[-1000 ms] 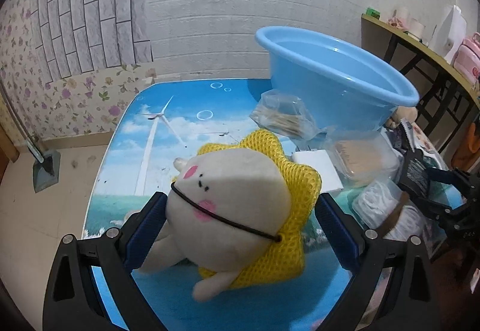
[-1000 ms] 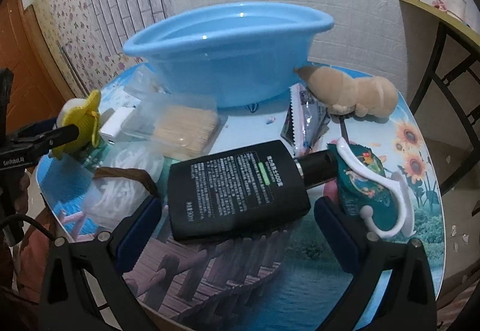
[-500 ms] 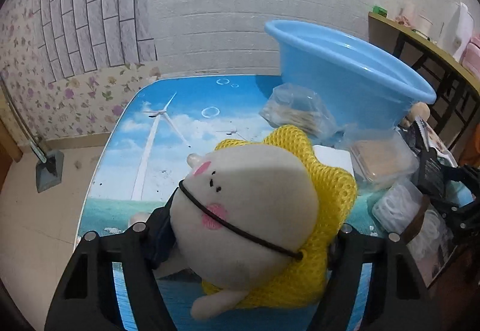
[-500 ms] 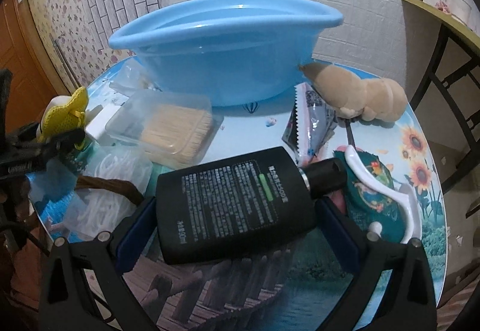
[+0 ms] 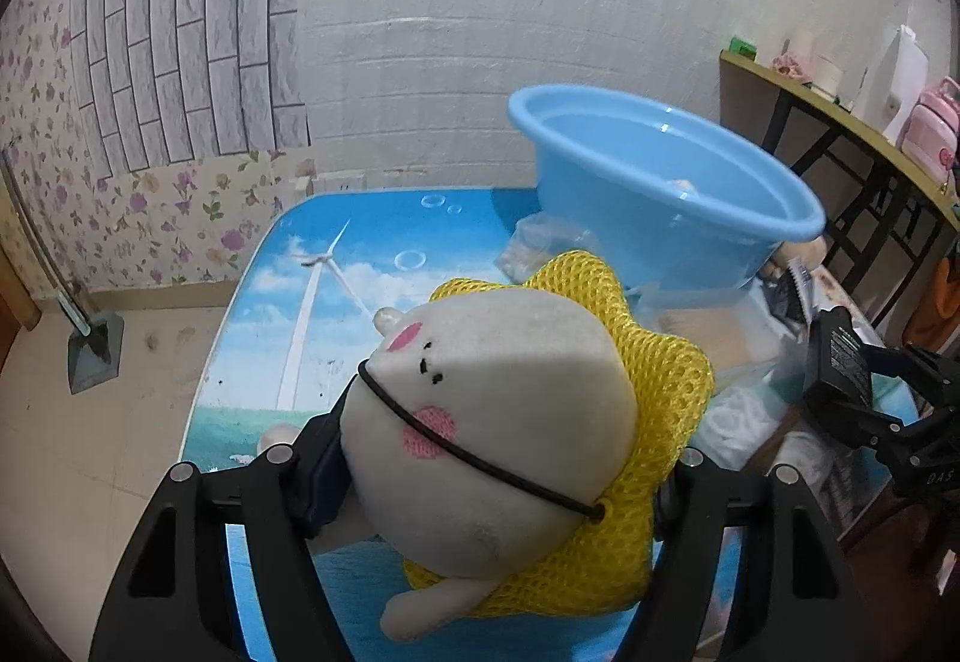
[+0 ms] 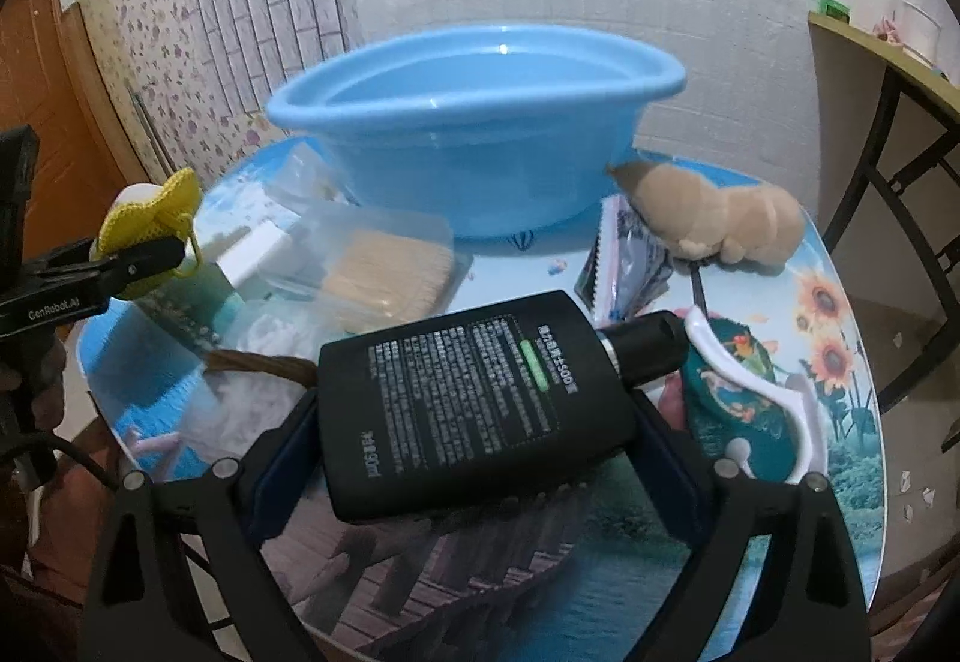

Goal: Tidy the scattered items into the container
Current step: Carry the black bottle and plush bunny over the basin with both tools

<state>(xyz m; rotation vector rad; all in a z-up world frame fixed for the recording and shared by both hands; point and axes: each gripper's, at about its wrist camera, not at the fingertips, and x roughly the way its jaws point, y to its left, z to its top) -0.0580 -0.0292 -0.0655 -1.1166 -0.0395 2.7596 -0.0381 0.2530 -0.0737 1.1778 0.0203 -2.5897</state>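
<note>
My left gripper is shut on a cream plush toy with a yellow mesh collar and holds it above the table. It also shows in the right wrist view. My right gripper is shut on a flat black bottle, lifted off the table; the bottle also shows in the left wrist view. The blue basin stands at the back of the table, also seen in the left wrist view.
On the printed round table lie a clear box of wooden sticks, a white bag, a tan plush, a foil packet and a green pouch with white hanger. A shelf stands right.
Both grippers have closed on their items and lifted them: the left raised the plush toy, the right raised the black bottle, both nearer the basin.
</note>
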